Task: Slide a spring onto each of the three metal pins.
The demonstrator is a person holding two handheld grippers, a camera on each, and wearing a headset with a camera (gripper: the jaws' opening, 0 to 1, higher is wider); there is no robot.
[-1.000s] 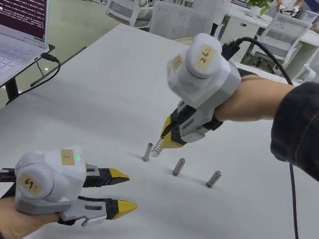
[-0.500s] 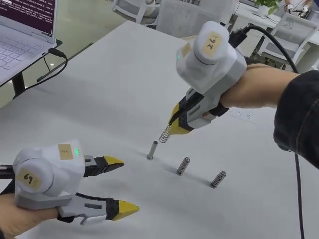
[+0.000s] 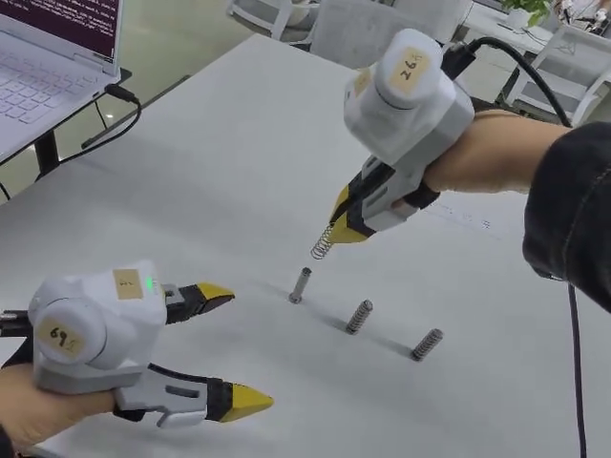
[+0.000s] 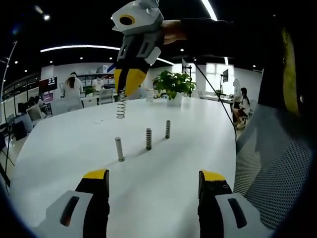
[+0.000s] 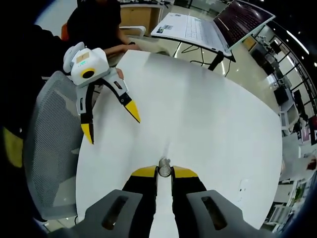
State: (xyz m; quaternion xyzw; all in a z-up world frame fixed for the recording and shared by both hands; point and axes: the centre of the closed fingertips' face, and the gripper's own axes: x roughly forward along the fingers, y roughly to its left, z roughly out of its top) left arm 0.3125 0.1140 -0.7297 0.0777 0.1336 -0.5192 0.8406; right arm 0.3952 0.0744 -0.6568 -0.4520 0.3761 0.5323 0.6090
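Illumination is bright, even and overhead. In the left gripper view, ceiling light strips (image 4: 74, 48) glare at 11 and 1 o'clock. On the white table (image 3: 220, 143), the bare pin (image 3: 300, 285) casts a soft shadow toward 10 o'clock. Both gripper views bend at the edges

Left tool (image 3: 248, 346): white housing, yellow-tipped black jaws, tag 69, green LED. Right tool (image 3: 342, 227): same build, tag 26, black cable (image 3: 489, 41). Dark sleeve (image 3: 573, 200) on right arm.
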